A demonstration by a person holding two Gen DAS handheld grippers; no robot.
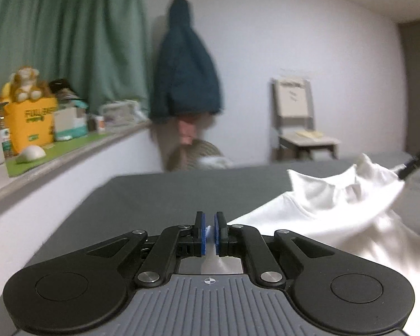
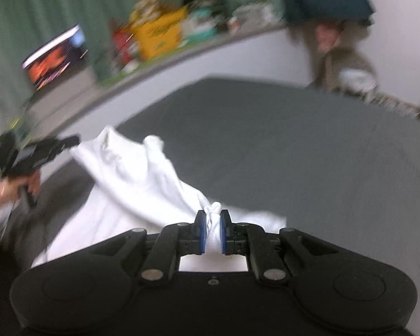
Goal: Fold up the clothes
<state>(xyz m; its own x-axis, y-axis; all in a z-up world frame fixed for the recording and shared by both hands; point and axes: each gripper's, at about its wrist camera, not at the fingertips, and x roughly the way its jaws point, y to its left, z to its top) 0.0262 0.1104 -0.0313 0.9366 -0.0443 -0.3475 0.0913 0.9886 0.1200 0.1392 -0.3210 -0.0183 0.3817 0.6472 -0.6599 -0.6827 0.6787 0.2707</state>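
Observation:
A white garment (image 1: 336,212) hangs stretched above the dark grey bed (image 1: 159,196). My left gripper (image 1: 209,224) is shut on a thin edge of it between blue pads. My right gripper (image 2: 212,225) is shut on a bunched corner of the same white garment (image 2: 137,176), which spreads to the left over the bed (image 2: 308,154). In the right wrist view the left gripper (image 2: 70,141) shows at the far left, held in a hand, pinching the other end. In the left wrist view the right gripper's fingers (image 1: 417,161) show at the right edge.
A ledge (image 1: 70,151) runs along the bed's left side with a yellow box (image 1: 30,123), a plush toy and other clutter. A green curtain (image 1: 64,36), a hanging blue jacket (image 1: 184,70) and a chair (image 1: 296,117) stand beyond. A lit screen (image 2: 56,56) sits on the ledge.

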